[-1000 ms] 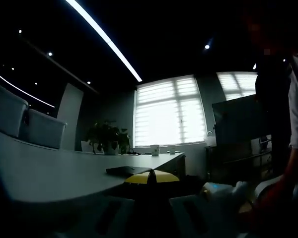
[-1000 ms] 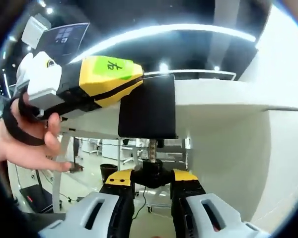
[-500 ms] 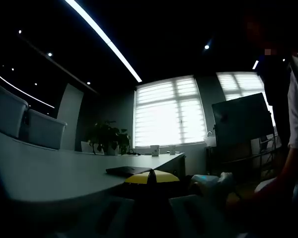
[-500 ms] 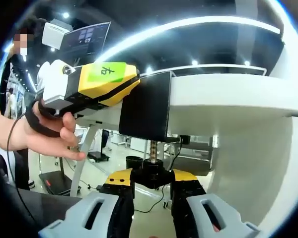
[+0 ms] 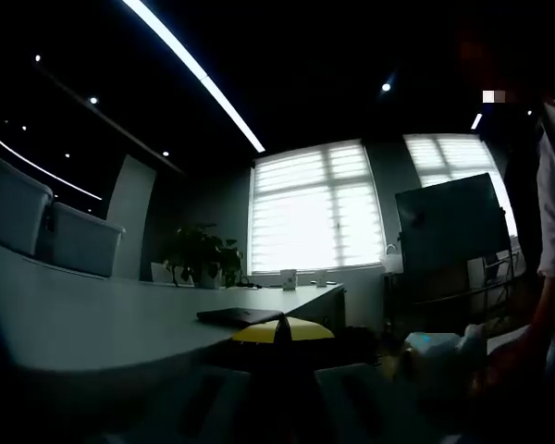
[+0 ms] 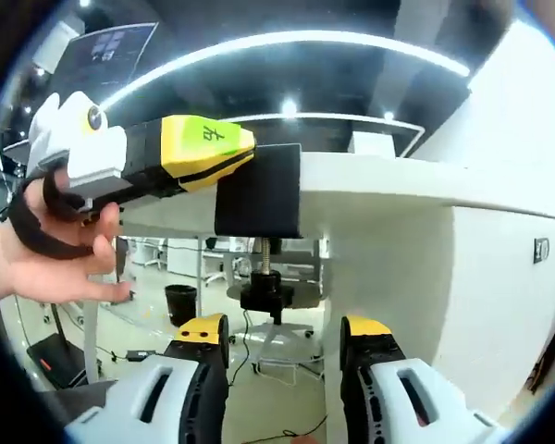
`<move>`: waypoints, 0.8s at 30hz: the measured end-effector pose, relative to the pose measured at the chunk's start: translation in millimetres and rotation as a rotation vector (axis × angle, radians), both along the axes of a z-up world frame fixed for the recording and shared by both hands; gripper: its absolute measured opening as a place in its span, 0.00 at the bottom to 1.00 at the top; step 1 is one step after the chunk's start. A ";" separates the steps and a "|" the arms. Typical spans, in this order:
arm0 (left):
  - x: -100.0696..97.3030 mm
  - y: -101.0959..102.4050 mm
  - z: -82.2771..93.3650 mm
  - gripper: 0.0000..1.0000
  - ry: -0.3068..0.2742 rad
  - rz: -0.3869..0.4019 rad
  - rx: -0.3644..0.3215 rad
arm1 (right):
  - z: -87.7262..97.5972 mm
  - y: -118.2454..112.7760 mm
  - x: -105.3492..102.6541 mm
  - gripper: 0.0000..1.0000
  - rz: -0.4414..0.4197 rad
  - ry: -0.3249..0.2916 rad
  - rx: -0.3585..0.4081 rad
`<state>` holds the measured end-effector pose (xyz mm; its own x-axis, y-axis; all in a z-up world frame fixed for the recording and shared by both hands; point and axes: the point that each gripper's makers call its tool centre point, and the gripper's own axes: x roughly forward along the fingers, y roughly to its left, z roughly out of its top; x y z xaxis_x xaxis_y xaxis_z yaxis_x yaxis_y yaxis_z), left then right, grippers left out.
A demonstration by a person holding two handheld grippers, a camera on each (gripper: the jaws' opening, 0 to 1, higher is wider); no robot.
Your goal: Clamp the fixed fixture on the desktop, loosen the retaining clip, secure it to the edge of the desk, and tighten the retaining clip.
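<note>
The black clamp fixture (image 6: 259, 190) sits over the edge of the white desk (image 6: 398, 185). Its threaded screw and round black knob (image 6: 264, 294) hang below the desktop. My left gripper (image 6: 245, 153), held by a hand (image 6: 46, 254), is shut on the fixture's upper part from the left. In the left gripper view, its yellow jaw tips (image 5: 282, 330) meet at the fixture's flat black top (image 5: 240, 316) on the desk (image 5: 83, 324). My right gripper (image 6: 282, 331) stands open just below the knob, not touching it. It also appears dimly (image 5: 439, 353) at the lower right.
The desk's white side panel (image 6: 407, 287) rises close on the right. A black bin (image 6: 178, 301) and chair legs stand on the floor beyond. Across the desktop are chairs (image 5: 23, 217), a plant (image 5: 199, 257) and a dark screen (image 5: 449, 222). A person (image 5: 536, 213) stands at right.
My right gripper has opened, let go of the knob under the fixture and drawn back a little. The left gripper still holds the fixture at the desk edge.
</note>
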<state>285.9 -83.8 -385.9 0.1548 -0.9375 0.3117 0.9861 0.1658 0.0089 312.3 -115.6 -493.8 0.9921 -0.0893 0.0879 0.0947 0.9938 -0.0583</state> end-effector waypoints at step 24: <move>-1.1 -2.7 -3.1 0.01 -0.015 -0.003 0.021 | 11.4 2.8 21.8 0.24 -0.024 -0.045 -0.016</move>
